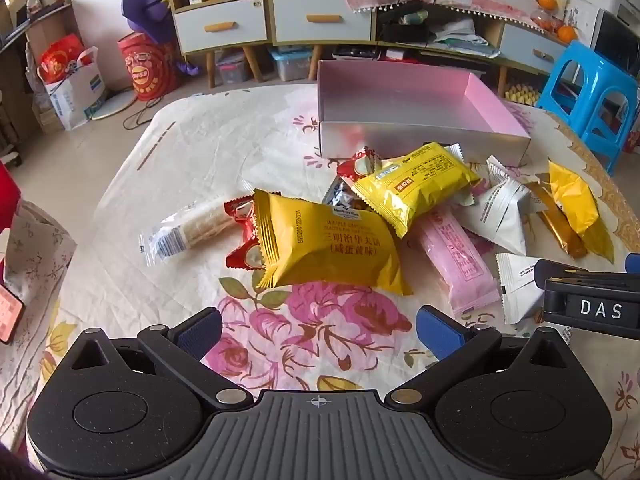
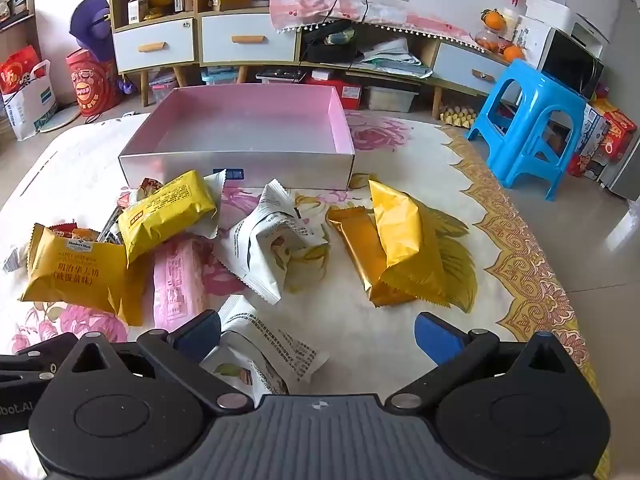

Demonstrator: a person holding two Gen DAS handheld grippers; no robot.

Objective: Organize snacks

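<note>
1. At the far left, a clear-wrapped cracker roll [image 1: 192,226] is seen lying on the floral cloth [image 1: 192,152] of the counter.
2. The left claw [image 1: 318,334] is held wide open above the cloth, nothing between its blue pads, just short of a gold waffle packet [image 1: 332,248].
3. Behind, a yellow packet [image 1: 416,190] is propped on the pile beside a pink bar [image 1: 460,264]; the empty pink-lined box [image 2: 240,168] is set beyond.
4. The right claw [image 2: 318,334] is spread open over a white pouch [image 2: 260,344], not pressing it.
5. Rightmost, a gold bar [image 2: 360,252] is overlapped by a yellow packet's plain side [image 2: 400,236].
</note>
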